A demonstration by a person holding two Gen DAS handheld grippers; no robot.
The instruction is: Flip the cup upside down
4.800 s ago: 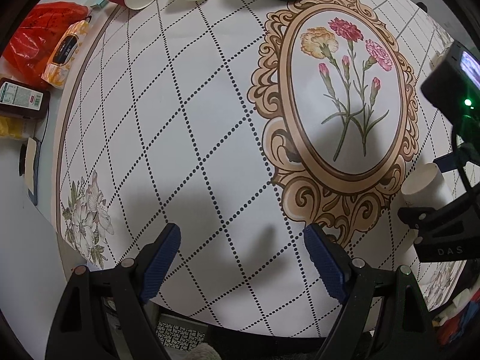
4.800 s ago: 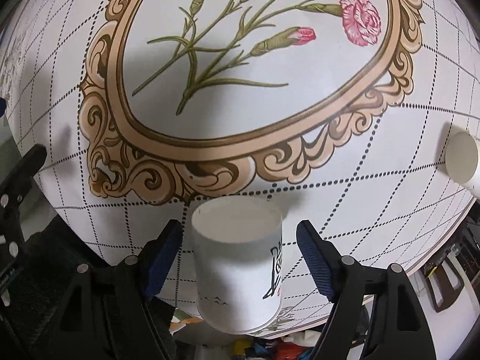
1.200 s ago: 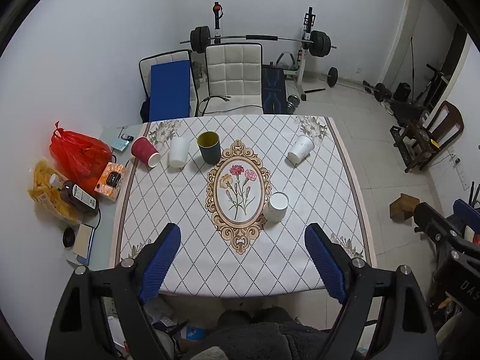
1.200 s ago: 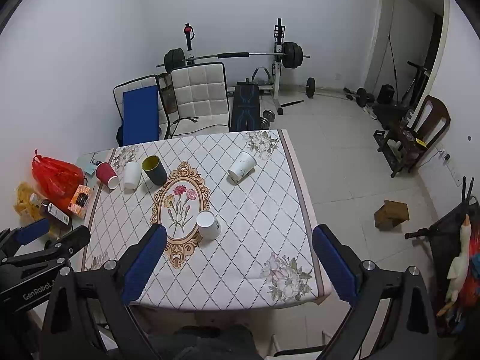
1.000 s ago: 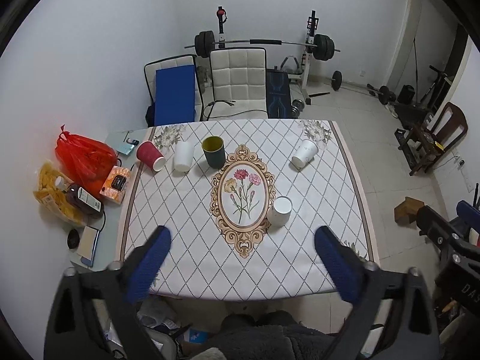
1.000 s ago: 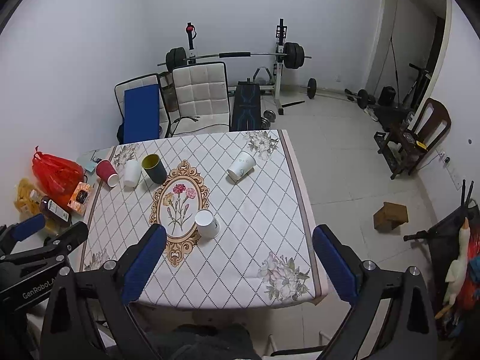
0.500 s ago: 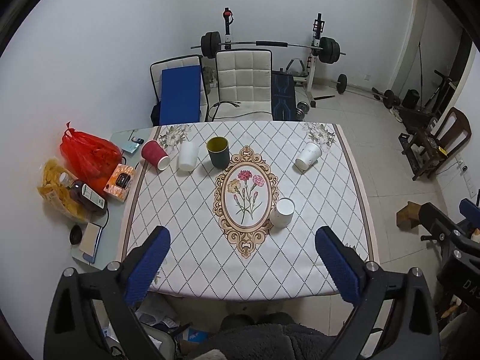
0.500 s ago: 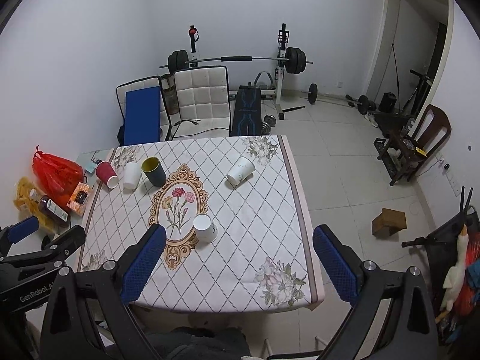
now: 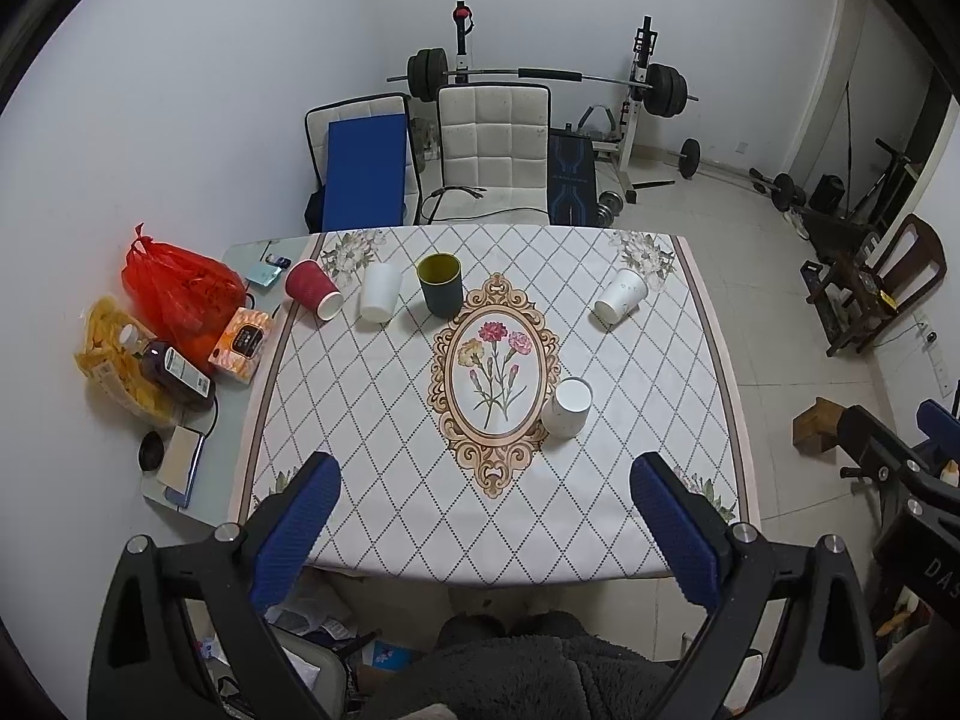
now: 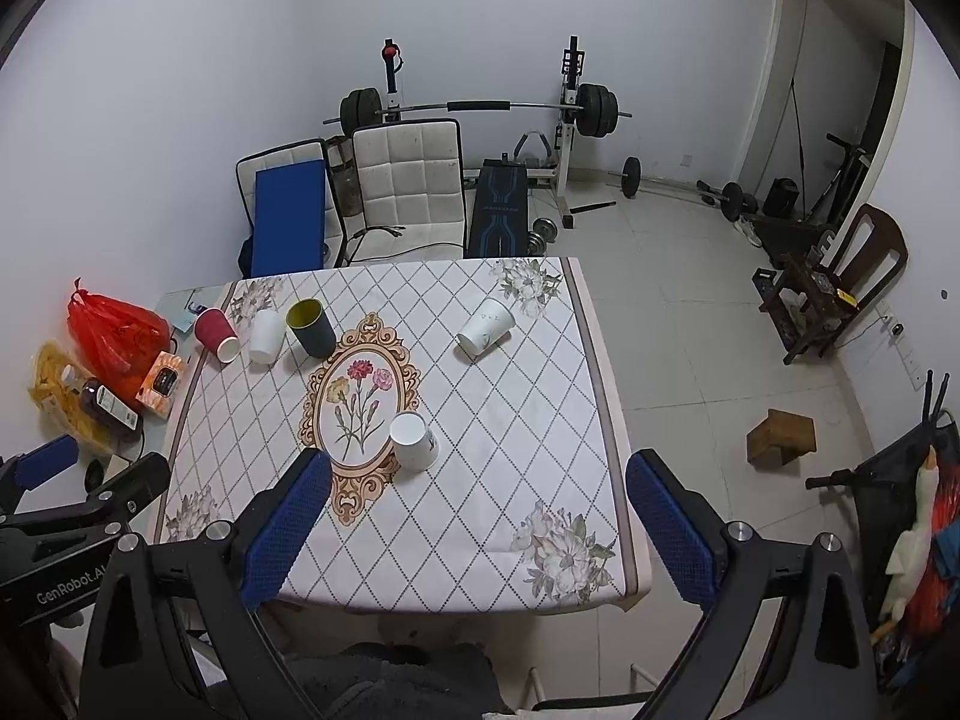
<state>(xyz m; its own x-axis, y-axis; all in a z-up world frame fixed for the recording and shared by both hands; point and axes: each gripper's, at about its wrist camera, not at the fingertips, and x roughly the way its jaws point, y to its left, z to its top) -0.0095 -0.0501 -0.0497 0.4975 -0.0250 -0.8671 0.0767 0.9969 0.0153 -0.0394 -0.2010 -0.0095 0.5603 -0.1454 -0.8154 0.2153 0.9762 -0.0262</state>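
Observation:
A white paper cup [image 9: 569,408] stands upside down on the table [image 9: 372,420] at the right edge of the flower medallion; it also shows in the right wrist view [image 10: 413,441]. Another white cup [image 9: 621,303] lies on its side at the far right, also seen in the right wrist view [image 10: 485,327]. A red cup [image 9: 313,289] on its side, a white cup [image 9: 379,301] and a dark green upright cup [image 9: 441,285] sit at the far left. My left gripper [image 9: 486,528] and right gripper [image 10: 477,522] are open and empty, held high above the table's near edge.
A red bag [image 9: 177,294], snacks, a bottle [image 9: 177,369] and a tissue box [image 9: 242,345] lie on a side shelf left of the table. Chairs [image 9: 492,150] and a barbell rack stand behind it. A wooden chair [image 10: 840,276] and a small block [image 10: 780,435] are on the floor to the right.
Both grippers have risen from close over the table to high above it. The right gripper, earlier around the upside-down white cup, is now well clear of it. In the last second, only a slight further rise.

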